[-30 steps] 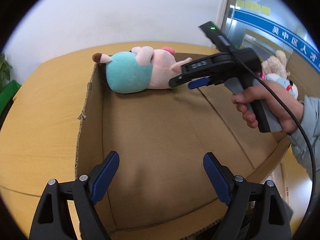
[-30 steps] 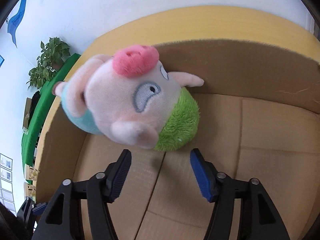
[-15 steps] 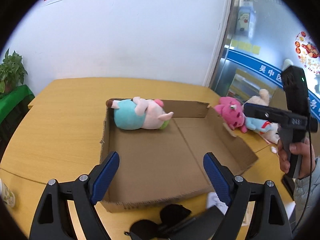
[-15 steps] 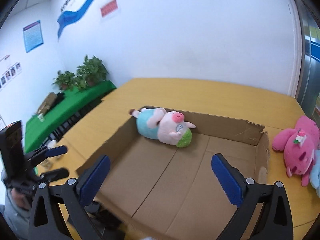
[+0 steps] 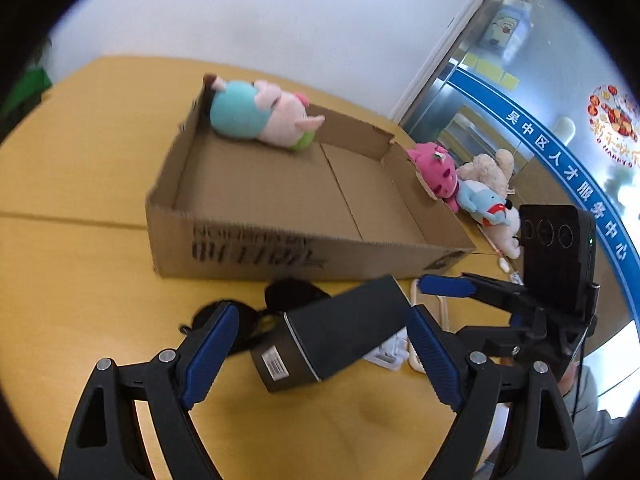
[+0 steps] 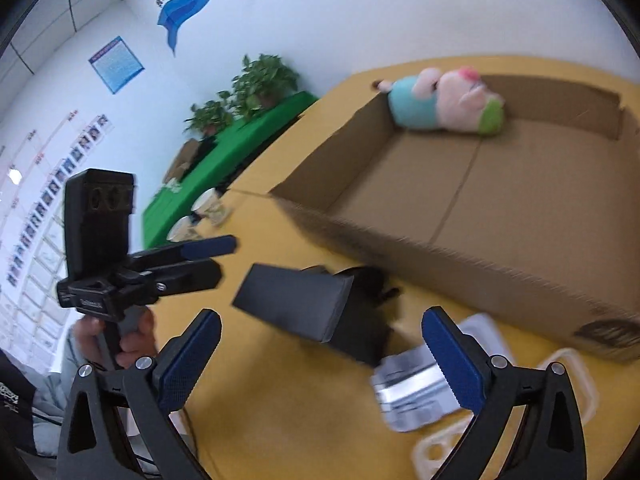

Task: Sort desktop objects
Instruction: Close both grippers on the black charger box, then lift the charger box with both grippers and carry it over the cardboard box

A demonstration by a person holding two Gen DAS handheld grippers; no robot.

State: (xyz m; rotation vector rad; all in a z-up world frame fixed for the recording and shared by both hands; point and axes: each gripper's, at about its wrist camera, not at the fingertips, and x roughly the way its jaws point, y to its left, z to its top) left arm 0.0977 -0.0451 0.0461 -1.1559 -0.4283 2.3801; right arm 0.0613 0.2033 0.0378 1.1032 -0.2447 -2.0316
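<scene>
- On your left wrist view, your left gripper (image 5: pixel 320 344) is spread wide, nothing held; the black box (image 5: pixel 336 332) between its fingers hides part of the sunglasses (image 5: pixel 256 312) on the yellow table (image 5: pixel 80 248).
- Beside the right edge, your right gripper (image 5: pixel 444 286) is side-on: cannot tell.
- Over on the right wrist view, your right gripper (image 6: pixel 320 356) gapes empty; blur smears the foil packet (image 6: pixel 416 392). The pig plush (image 6: pixel 444 104) lies in the cardboard box (image 6: pixel 500 264)'s far corner.

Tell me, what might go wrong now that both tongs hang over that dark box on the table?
Three things, I'd guess. Both the left tongs and the right tongs are open near the dark box, so they might bump each other. The sunglasses lie close against the box and could get pushed or dragged. A white packet lies close by it too, and could get shoved toward the cardboard box.
</scene>
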